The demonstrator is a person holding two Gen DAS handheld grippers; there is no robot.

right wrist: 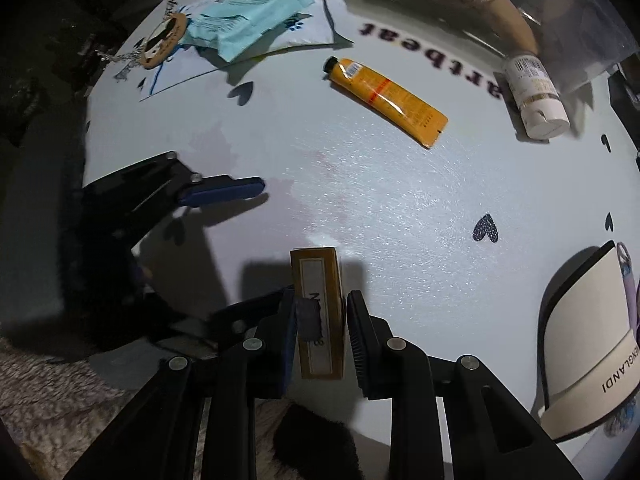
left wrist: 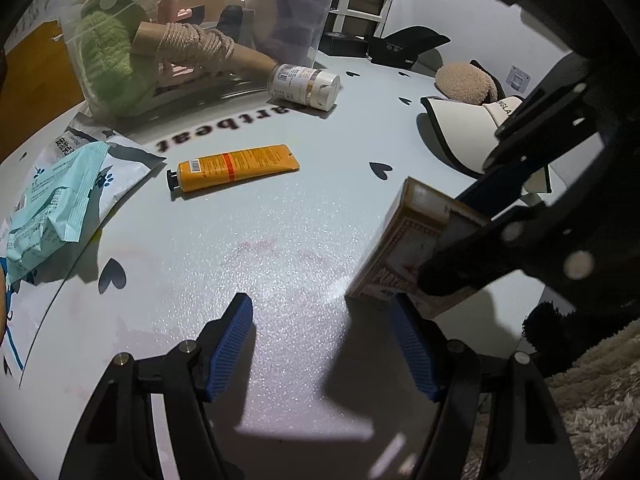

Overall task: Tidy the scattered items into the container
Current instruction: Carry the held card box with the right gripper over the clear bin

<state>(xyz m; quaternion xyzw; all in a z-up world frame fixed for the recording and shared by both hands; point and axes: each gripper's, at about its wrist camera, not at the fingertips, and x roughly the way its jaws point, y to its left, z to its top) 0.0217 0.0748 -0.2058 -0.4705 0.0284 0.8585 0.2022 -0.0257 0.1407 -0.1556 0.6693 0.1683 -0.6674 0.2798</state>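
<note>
My right gripper [right wrist: 320,332] is shut on a gold playing-card box [right wrist: 318,280], which stands on edge on the pale table; the box [left wrist: 404,248] also shows in the left wrist view with the right gripper [left wrist: 460,240] on it. My left gripper [left wrist: 322,344] is open and empty just left of the box; one of its fingers [right wrist: 224,194] shows in the right wrist view. An orange tube [left wrist: 236,166] and a white bottle [left wrist: 306,86] lie on the table. The clear plastic container [left wrist: 192,40] at the back holds a green knit toy and a rope-wrapped tube.
A teal wrapper [left wrist: 52,208] on a white pouch lies at the left. A white visor [left wrist: 464,132] and a tan puff [left wrist: 464,82] lie at the right. A wooden keychain [right wrist: 164,42] lies at the far left. A shaggy rug [left wrist: 592,408] lies below the table edge.
</note>
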